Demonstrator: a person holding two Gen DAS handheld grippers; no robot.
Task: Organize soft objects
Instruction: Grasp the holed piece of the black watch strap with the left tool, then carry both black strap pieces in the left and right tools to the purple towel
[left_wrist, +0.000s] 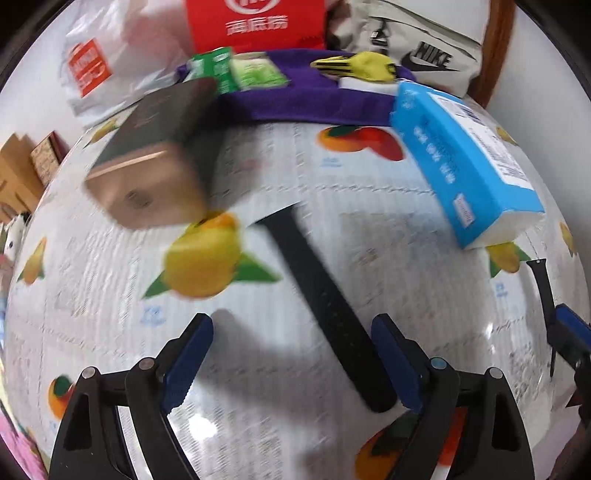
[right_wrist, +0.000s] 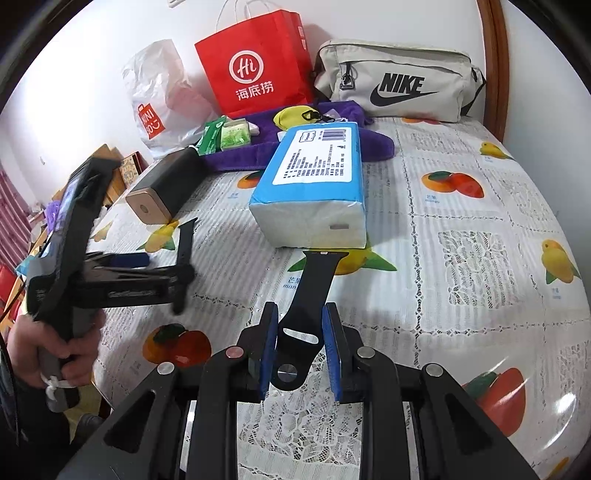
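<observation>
Two black watch-strap pieces are in play on the fruit-print tablecloth. One strap piece lies flat on the cloth between the fingers of my left gripper, close to the right-hand pad; the jaws stand wide and do not press on it. The right wrist view shows that gripper at the left, a hand holding it, over the same strap. My right gripper is shut on the buckle end of the other strap piece, which sticks forward above the cloth.
A blue tissue pack lies mid-table, a black and gold box to its left. Behind, a purple towel carries green tissue packs and a yellow pouch. A red paper bag, a Nike bag and a white plastic bag line the wall.
</observation>
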